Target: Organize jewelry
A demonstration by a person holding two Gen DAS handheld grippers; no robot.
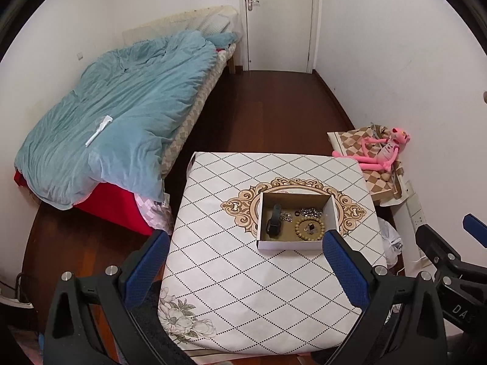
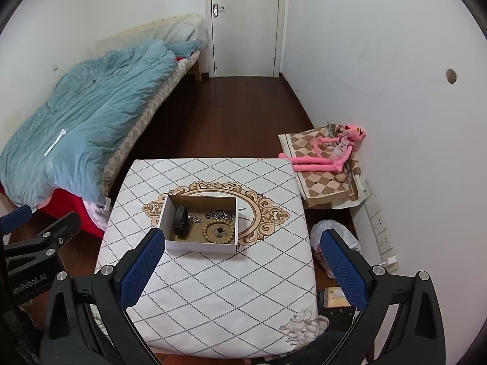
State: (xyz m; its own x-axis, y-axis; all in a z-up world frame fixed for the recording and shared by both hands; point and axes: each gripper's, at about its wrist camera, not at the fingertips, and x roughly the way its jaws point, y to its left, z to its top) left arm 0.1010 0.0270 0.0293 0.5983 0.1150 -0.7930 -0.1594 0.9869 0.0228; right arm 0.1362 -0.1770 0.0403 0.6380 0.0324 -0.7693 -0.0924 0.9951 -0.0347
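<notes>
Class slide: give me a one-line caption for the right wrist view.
Open right gripper hovers above a patterned table holding a cardboard box of jewelry: black watch, wooden bead bracelet.

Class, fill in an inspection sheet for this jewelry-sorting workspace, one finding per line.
Surface: table under a diamond-patterned cloth.
Job's things: open cardboard box holding a black watch, bead bracelet and silver chain.
Clutter: two thin pins beside the box.
Grippers: left gripper and right gripper open, empty, short of the box.
Cables: power strip by the wall.
Surroundings: bed with blue duvet, pink plush toy, closed door.
</notes>
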